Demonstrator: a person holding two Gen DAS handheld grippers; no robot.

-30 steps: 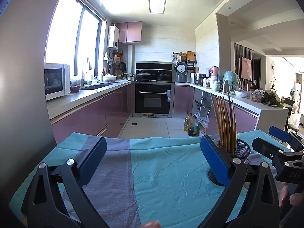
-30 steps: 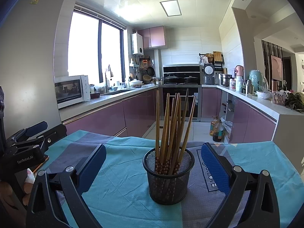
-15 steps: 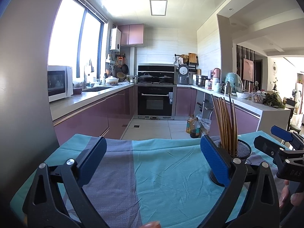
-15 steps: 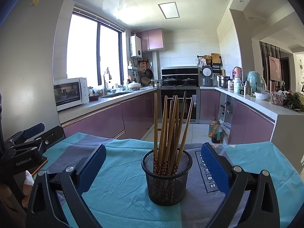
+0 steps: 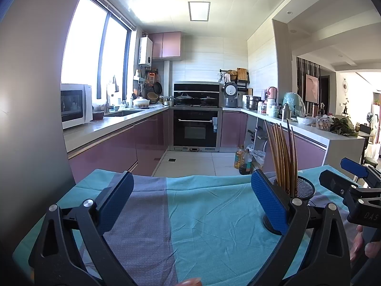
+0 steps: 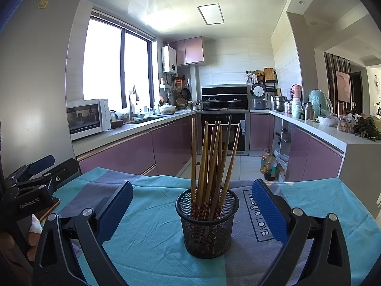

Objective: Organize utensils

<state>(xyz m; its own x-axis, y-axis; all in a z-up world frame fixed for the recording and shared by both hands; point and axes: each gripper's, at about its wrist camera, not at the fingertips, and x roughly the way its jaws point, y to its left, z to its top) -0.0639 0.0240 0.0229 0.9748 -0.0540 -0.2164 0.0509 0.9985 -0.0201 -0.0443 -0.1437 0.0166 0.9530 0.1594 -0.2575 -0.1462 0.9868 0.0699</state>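
Observation:
A black mesh cup (image 6: 206, 224) stands upright on the teal and grey tablecloth (image 6: 152, 240), holding several wooden chopsticks (image 6: 214, 157) that lean apart. My right gripper (image 6: 192, 211) is open, its blue pads on either side of the cup and short of it, touching nothing. In the left wrist view the same cup (image 5: 303, 189) and chopsticks (image 5: 282, 155) sit behind the right pad. My left gripper (image 5: 189, 203) is open over bare tablecloth (image 5: 209, 214), holding nothing. Each gripper shows at the edge of the other's view: the right gripper (image 5: 354, 190), the left gripper (image 6: 33, 186).
The table's far edge drops to a tiled kitchen floor (image 5: 193, 162). Purple cabinets (image 6: 133, 152) and counters run along both sides, with a microwave (image 6: 87, 118) on the left and an oven (image 5: 195, 128) at the back. Oil bottles (image 6: 269, 164) stand on the floor. A grey fridge wall (image 5: 28, 95) rises close on the left.
Both views have tilted or lifted slightly, so the cup and the cloth sit a little lower and farther. Neither gripper's jaws have changed and nothing was taken hold of.

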